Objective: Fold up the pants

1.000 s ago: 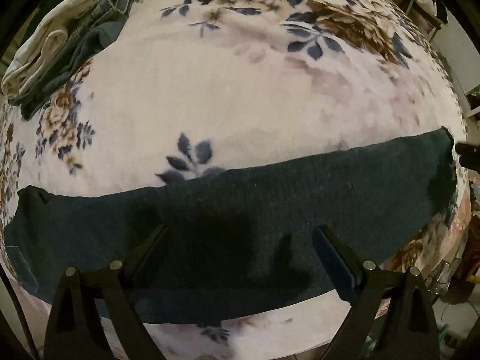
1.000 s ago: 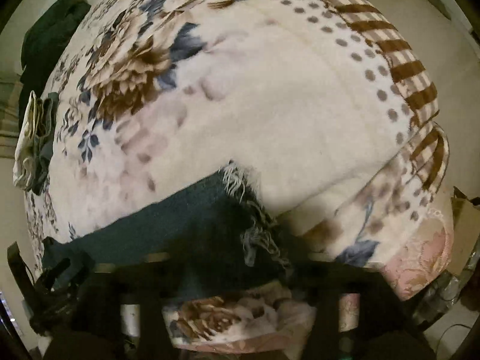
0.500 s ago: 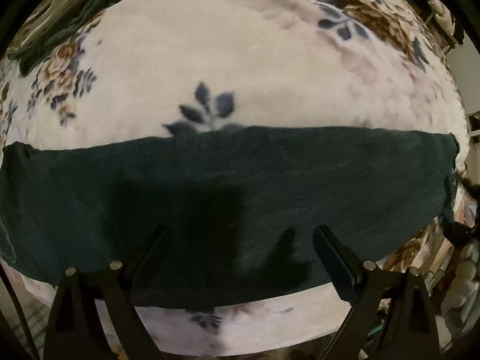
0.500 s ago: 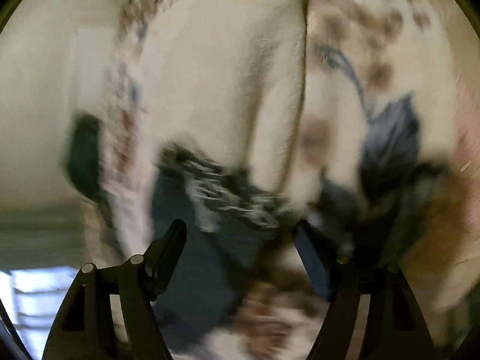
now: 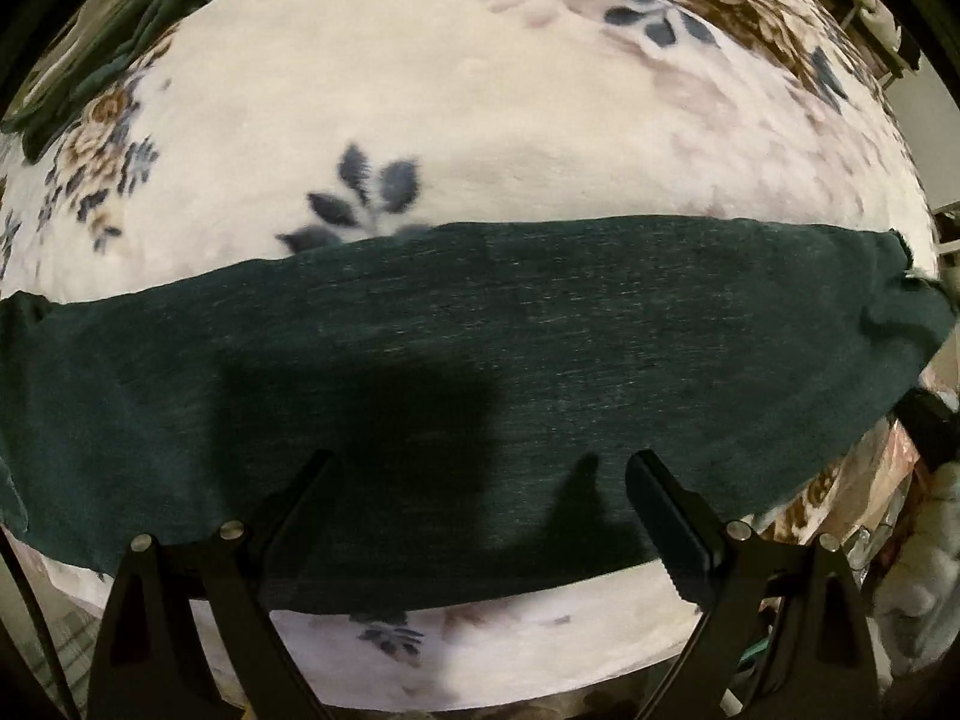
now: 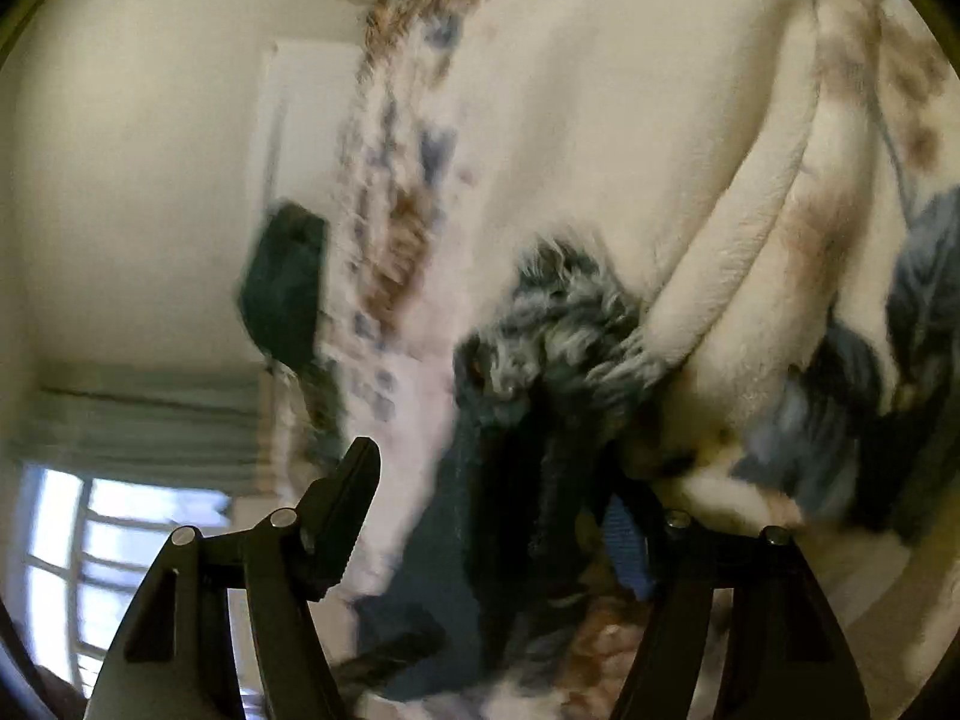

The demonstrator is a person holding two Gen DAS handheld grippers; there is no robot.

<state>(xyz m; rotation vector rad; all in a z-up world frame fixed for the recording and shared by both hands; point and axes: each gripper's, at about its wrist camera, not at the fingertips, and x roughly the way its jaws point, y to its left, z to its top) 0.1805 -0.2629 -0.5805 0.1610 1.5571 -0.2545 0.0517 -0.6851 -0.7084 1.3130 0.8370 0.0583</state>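
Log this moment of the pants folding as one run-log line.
step: reach | pants: flat across floral blanket | left gripper: open above pants | right gripper: closing, at frayed hem

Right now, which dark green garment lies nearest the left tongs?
The pants spread flat beneath them; the other garment lies crumpled in the far corner.

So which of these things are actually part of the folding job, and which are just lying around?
Part of the job:
- dark green pants, laid flat across the bed
- frayed hem of the pants
- left gripper
- right gripper, jaws closing

Just lying about:
- floral blanket
- heap of clothes at the far corner
- window
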